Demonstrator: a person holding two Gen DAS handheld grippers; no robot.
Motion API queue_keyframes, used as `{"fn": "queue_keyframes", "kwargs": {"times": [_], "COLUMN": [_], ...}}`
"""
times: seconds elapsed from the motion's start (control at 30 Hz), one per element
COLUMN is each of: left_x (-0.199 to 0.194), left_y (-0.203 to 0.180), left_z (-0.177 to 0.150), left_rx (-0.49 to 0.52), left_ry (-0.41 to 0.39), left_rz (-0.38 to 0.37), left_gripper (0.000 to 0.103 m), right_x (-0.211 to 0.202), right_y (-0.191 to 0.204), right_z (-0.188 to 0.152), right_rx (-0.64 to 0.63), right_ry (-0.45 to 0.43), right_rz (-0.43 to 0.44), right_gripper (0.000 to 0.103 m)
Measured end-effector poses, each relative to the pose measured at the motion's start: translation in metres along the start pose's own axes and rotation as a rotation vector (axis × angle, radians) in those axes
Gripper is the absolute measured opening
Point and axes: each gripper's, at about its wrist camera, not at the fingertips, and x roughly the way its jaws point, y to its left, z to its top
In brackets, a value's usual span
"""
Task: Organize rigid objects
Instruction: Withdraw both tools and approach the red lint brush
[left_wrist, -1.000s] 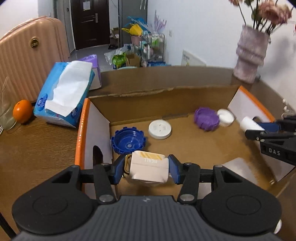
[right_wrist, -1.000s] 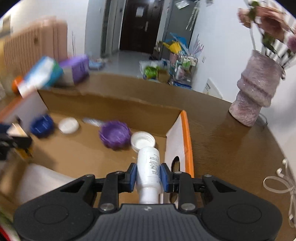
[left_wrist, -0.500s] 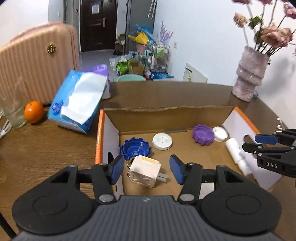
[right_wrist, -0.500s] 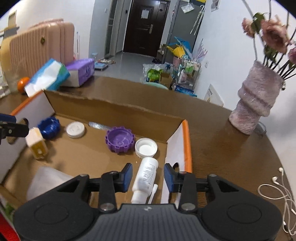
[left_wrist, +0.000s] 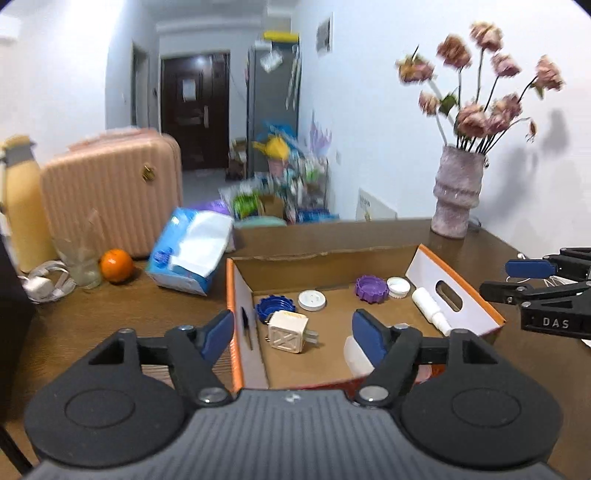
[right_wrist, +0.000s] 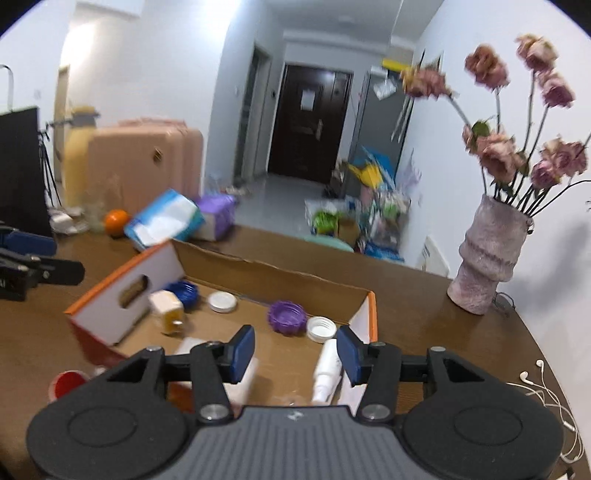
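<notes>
An open cardboard box (left_wrist: 325, 254) (right_wrist: 266, 267) sits on the wooden table. Inside lie a cream plug adapter (left_wrist: 287, 331) (right_wrist: 166, 306), a blue lid (left_wrist: 275, 307) (right_wrist: 181, 290), a white round lid (left_wrist: 312, 300) (right_wrist: 222, 302), a purple lid (left_wrist: 371, 289) (right_wrist: 287, 316), a white cap (left_wrist: 398, 287) (right_wrist: 321, 328) and a white bottle (left_wrist: 430, 309) (right_wrist: 327, 371). My left gripper (left_wrist: 293, 334) is open and empty, raised above the box's near left edge. My right gripper (right_wrist: 295, 354) is open and empty, raised above the box's near right corner; it also shows in the left wrist view (left_wrist: 517, 278).
A tissue pack (left_wrist: 190, 251), an orange (left_wrist: 117, 260), a glass (left_wrist: 83, 264), a pink suitcase (left_wrist: 110, 195) and a yellow bottle (left_wrist: 24, 206) stand left of the box. A vase of flowers (left_wrist: 458, 195) stands at the back right. Earphones (right_wrist: 546, 384) lie right; a red cup (right_wrist: 68, 384) lies near left.
Both grippers opened, let go of the adapter and the bottle inside the box, then lifted up and pulled back from it.
</notes>
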Motion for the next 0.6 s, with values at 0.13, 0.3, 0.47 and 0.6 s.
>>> {"fn": "queue_keyframes", "kwargs": {"times": [0.13, 0.3, 0.47, 0.6], "left_x": [-0.050, -0.106, -0.144, -0.161], "left_y": [-0.003, -0.001, 0.010, 0.013], "left_z": [-0.030, -0.080, -0.137, -0.177], "left_rx": [0.022, 0.004, -0.085, -0.128], "left_ry": [-0.119, -0.230, -0.247, -0.162], "left_rz": [0.012, 0.042, 0.113, 0.151], "left_gripper": [0.085, 0.097, 0.099, 0.099], "right_x": [-0.042, -0.092, -0.133, -0.157], "right_y": [0.016, 0.040, 0.062, 0.078], "right_z": [-0.027, -0.072, -0.119, -0.158], "right_rx": [0.018, 0.060, 0.141, 0.185], "right_ry": [-0.083, -0.164, -0.232, -0.256], "right_rz": [0.019, 0.040, 0.063, 0.032], "right_gripper": [0.054, 0.064, 0.072, 0.083]}}
